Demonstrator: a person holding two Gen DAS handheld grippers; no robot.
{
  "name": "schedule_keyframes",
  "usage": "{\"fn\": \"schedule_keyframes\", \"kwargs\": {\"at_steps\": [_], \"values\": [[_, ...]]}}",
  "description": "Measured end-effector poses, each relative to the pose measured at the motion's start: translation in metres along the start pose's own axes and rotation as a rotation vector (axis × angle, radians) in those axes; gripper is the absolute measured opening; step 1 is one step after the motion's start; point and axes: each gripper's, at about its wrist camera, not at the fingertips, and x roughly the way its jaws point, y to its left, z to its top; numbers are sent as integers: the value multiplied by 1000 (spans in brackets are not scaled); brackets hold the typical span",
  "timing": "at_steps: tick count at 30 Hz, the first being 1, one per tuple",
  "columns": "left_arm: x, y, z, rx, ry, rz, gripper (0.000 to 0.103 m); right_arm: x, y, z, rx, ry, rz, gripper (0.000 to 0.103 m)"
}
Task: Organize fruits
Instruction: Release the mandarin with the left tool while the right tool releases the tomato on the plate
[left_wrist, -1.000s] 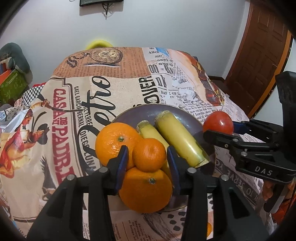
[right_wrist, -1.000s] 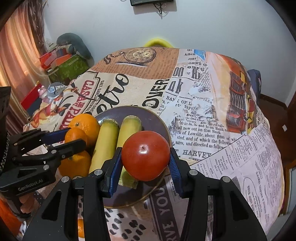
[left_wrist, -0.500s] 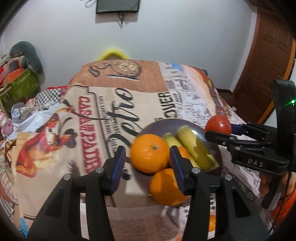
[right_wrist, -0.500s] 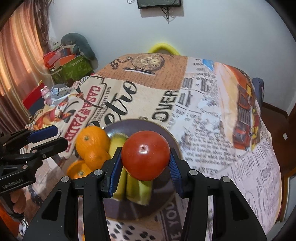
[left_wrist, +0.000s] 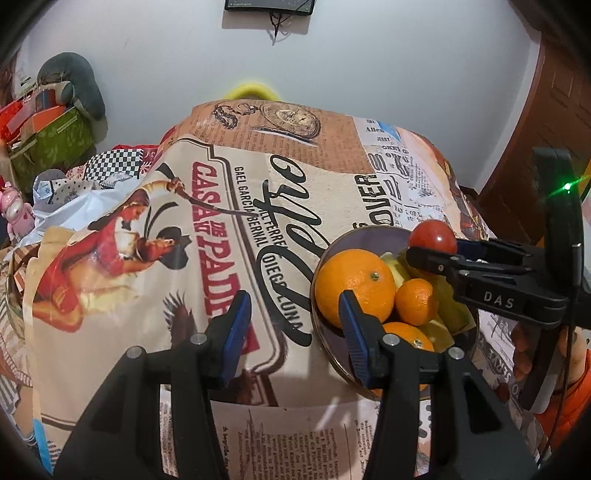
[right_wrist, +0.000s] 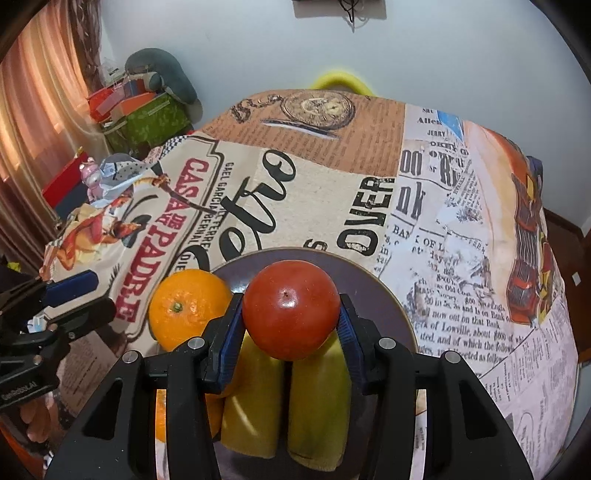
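Most of the sorting looked done: the plate (right_wrist: 391, 295) already carried a large orange (left_wrist: 354, 286), a smaller orange (left_wrist: 416, 301) just right of it, a third orange (left_wrist: 406, 334) at the plate's near edge, and two yellow fruits (right_wrist: 284, 398) lying side by side toward its middle. What seemed left was the tomato (right_wrist: 291, 309), not yet set down. The right gripper (right_wrist: 291, 325) was clamped on that tomato, both blue pads pressed against its sides, holding it above the yellow fruits on the plate. No free fruit showed on the tablecloth (left_wrist: 155, 236) beyond the plate, as far as these views reach. The left gripper (left_wrist: 295, 328) stood wide apart and held nothing; it hung just left of the plate, its right finger (left_wrist: 354, 332) crossing in front of the large orange, though contact could not be judged
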Motion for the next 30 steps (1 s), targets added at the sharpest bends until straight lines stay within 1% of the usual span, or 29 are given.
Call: {"fn": "schedule_keyframes", "kwargs": {"at_steps": [3,6,7,13,17,21,27,30], "values": [[1,-1,0,-1,0,-3,49,-2,0,-1,-3,0,13,47],[2,-5,-1,5,4,-3,49,-8,1,0,-3,-8,15,58],[1,-6,-1,9,6,-3,49,-11,1,0,-3,-17,14,59],[-12,-19,-7,34,4,-5,49,-40,-3,-7,31,-42,16,59],[-27,-29,-13,67,-5,-4,49,-61,0,-19,3,-48,-10,59],[-43,-37,-19,86,-14,-2,49,-73,5,-29,-27,-49,-37,59],[-60,-42,-28,90,-6,-6,49,-84,1,-47,3,-35,-34,59],[-69,-47,-35,96,0,-13,49,-95,-2,-59,12,-26,-54,59]]}}
